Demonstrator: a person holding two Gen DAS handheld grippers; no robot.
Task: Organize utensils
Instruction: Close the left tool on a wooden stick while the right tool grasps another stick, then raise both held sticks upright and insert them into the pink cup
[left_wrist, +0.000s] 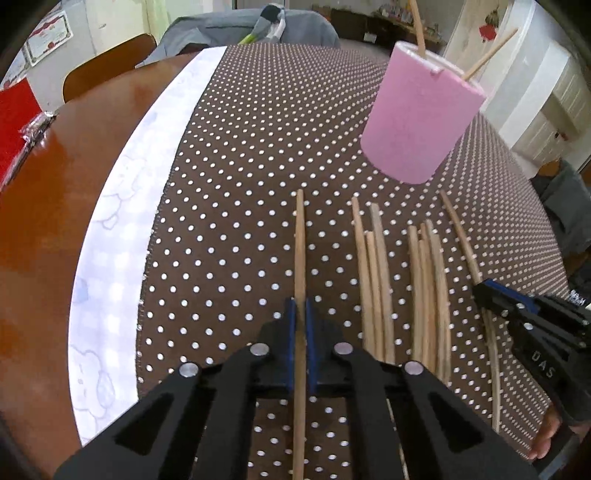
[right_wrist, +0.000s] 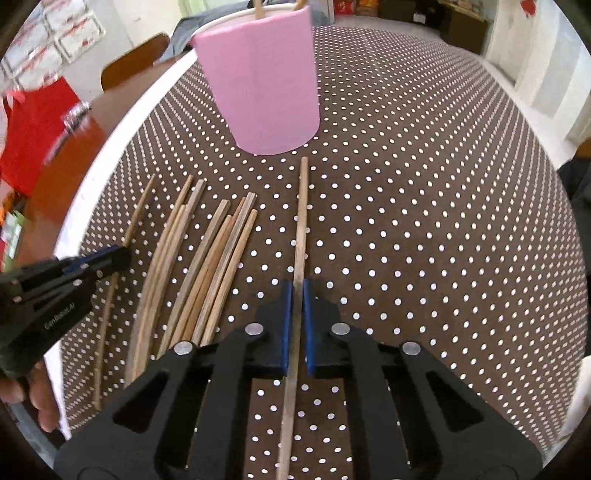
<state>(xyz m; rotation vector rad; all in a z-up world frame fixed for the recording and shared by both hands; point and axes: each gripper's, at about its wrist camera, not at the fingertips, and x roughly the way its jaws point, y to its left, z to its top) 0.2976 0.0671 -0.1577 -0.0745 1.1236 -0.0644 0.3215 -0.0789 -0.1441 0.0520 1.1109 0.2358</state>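
On the dotted tabletop (left_wrist: 258, 147), each claw pinches one chopstick: left claw (left_wrist: 300, 314) on the outermost stick (left_wrist: 300, 236), right claw (right_wrist: 296, 295) on its own (right_wrist: 301, 221). Next, probably lift both toward the pink cup (right_wrist: 266, 85), clearing the loose bundle (right_wrist: 207, 266) between them and the sticks already leaning in the cup.

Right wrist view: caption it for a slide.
Right hand-held gripper clamps one chopstick before the pink cup.
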